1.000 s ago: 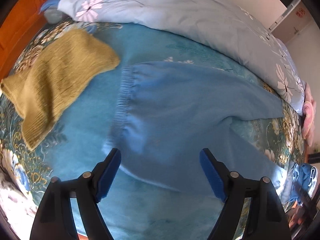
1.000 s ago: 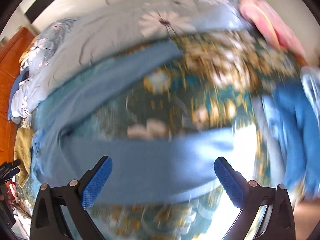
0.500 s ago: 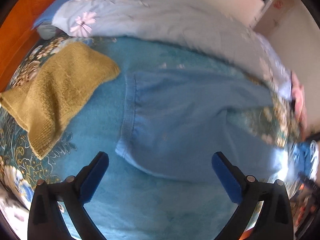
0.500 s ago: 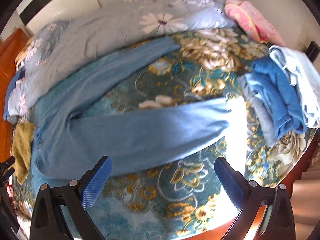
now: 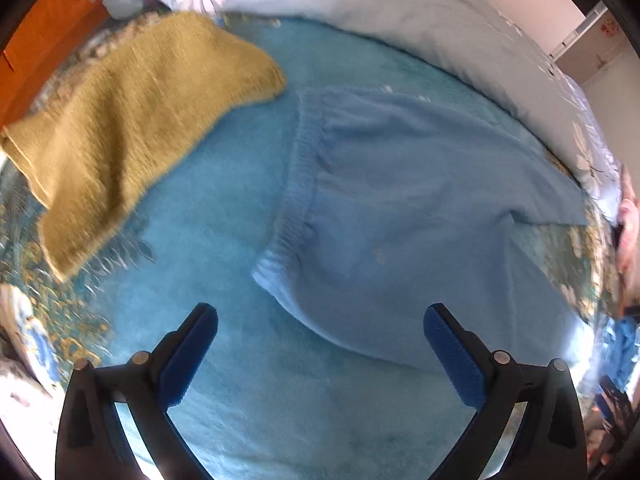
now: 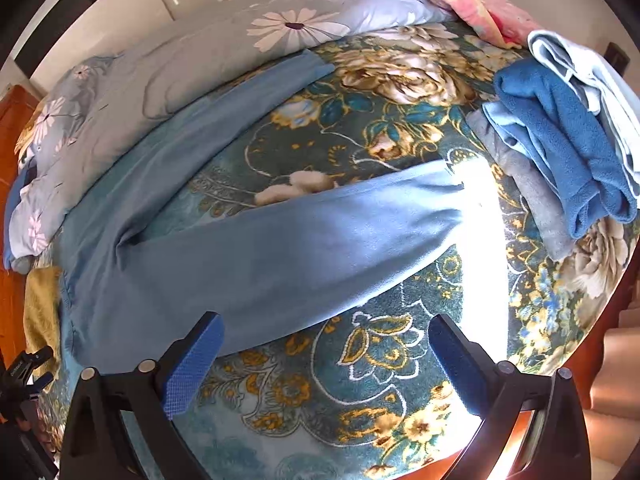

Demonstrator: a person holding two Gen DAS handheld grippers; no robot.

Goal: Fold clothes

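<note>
Ahead of both wide-open, empty tools, left tool [image 5: 320, 332] and right tool [image 6: 326, 338], light-blue trousers [image 6: 256, 252] lie flat on the bed [image 6: 400, 380].

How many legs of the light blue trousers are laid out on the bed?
2. One leg runs along the floral quilt at the far side; the other leg lies across the patterned blanket, nearer the camera. Neither looks hidden.

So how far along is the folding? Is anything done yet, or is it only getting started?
Done, it seems: a mustard knit lies folded on the bed. In hand: light blue trousers lie spread flat, legs apart, not yet folded; the left gripper hangs open near their waistband, the right gripper open by a leg, neither gripping. Left: the trousers, and probably the heap of blue clothes at the bed's edge.
</note>
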